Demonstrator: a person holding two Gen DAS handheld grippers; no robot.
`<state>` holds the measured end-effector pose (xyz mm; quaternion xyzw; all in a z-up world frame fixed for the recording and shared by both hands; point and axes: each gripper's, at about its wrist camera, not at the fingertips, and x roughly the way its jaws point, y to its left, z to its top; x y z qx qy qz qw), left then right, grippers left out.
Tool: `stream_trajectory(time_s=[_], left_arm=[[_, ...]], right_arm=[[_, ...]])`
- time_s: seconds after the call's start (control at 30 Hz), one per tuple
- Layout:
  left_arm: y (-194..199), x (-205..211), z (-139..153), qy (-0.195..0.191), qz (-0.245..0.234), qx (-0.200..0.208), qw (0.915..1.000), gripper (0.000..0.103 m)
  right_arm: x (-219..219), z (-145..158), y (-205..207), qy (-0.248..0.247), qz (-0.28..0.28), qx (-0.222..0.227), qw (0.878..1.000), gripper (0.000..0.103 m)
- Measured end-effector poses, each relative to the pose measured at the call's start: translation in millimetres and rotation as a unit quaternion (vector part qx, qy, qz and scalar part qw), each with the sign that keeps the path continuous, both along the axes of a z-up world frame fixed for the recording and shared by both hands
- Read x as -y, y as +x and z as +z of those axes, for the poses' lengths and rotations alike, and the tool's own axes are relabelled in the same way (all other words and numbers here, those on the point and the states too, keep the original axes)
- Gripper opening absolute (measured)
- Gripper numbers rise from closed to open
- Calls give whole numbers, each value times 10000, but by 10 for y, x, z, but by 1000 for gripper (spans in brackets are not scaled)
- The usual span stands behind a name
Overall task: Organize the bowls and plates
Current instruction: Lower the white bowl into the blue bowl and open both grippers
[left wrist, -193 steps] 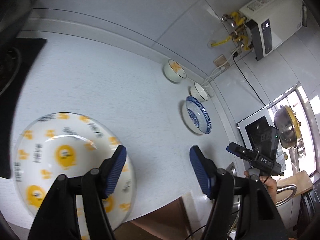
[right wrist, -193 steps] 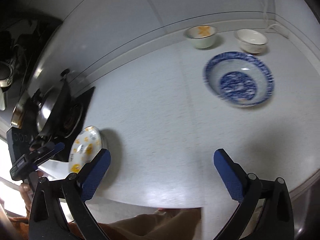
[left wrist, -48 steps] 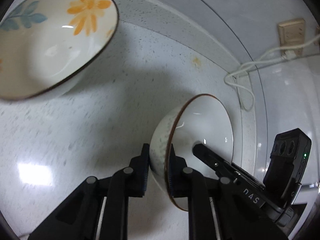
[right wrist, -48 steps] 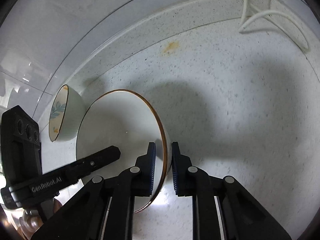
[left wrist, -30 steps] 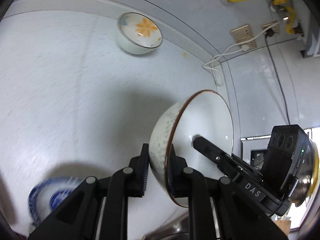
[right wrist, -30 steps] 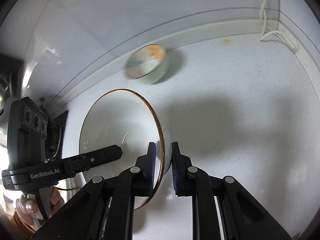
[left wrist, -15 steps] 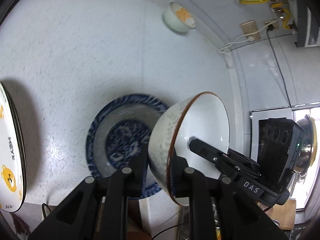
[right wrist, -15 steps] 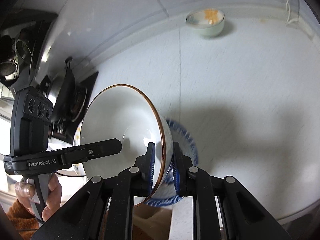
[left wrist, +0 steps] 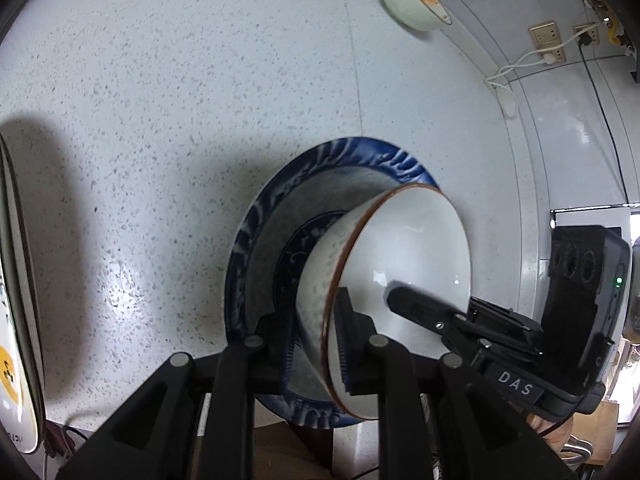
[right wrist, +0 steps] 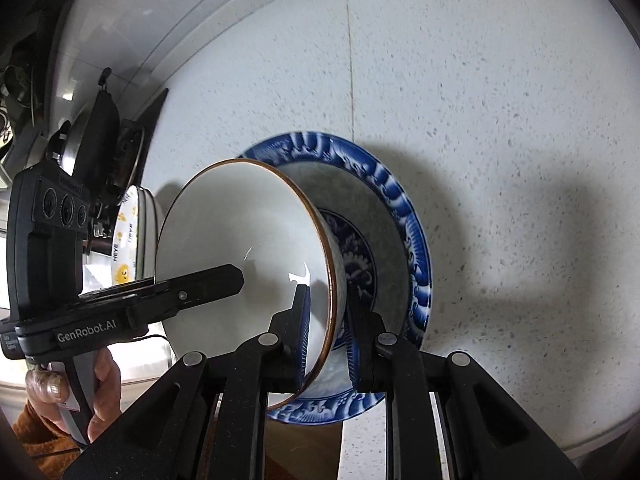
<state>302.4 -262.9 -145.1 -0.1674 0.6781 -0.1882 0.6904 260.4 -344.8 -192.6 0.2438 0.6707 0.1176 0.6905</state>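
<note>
Both the left gripper [left wrist: 316, 344] and right gripper [right wrist: 326, 332] pinch the empty white bowl's [right wrist: 236, 248] rim, over the blue plate [right wrist: 400, 216] on the counter [right wrist: 500, 120].

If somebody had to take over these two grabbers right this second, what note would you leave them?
Left gripper: fingers shut on the white bowl, at its rim.
Right gripper: shut on the opposite rim of that bowl.
The bowl is tilted over the blue plate near the counter's front edge; whether it touches the plate I cannot tell.
The flowered bowl sits by the back wall, the yellow-patterned plate off to the left.
Left: set the bowl in the plate, let go, then deal with the other pieces.
</note>
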Motion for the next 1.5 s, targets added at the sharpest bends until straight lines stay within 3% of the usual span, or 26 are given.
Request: stream_trajectory(time_s=[1.03, 1.27, 1.5], left_arm=[[2, -127, 112, 96, 58, 403, 9991, 15], [-6, -166, 163, 108, 2, 498, 9987, 15], [-44, -160, 284, 90, -158, 690, 9975, 18]], right_arm=[[-116, -17, 25, -453, 55, 36, 9990, 18], [-76, 91, 34, -550, 30, 216, 9982, 19], [-41, 191, -15, -614, 41, 358, 9975, 33]])
